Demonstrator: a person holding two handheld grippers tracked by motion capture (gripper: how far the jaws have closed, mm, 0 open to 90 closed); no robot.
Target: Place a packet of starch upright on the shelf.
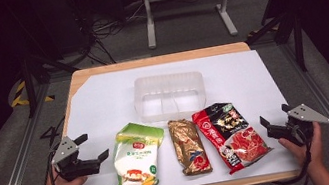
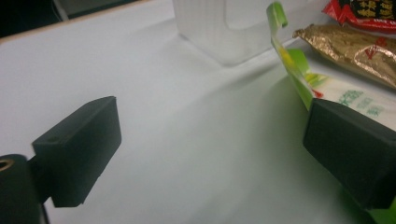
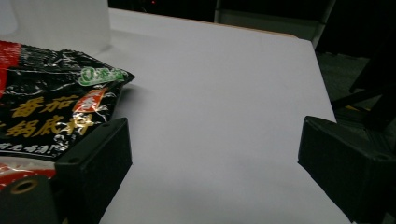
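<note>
Start posn: L gripper [image 1: 91, 147] and R gripper [image 1: 275, 121] both wide, nothing held. Likely next: L closes on green packet [image 1: 136, 156], lifts to clear tub [image 1: 169, 95].

Green-and-white pouch [image 1: 136, 157], yellow corn print, lower left of centre. Gold pouch [image 1: 189, 145], centre. Red-and-black pouch [image 1: 231, 134], right of centre. Clear tub [image 1: 169, 95], upper centre. White sheet [image 1: 103, 102] on tan counter [image 1: 157, 60]. Black hand-held grippers, grey plates.
</note>
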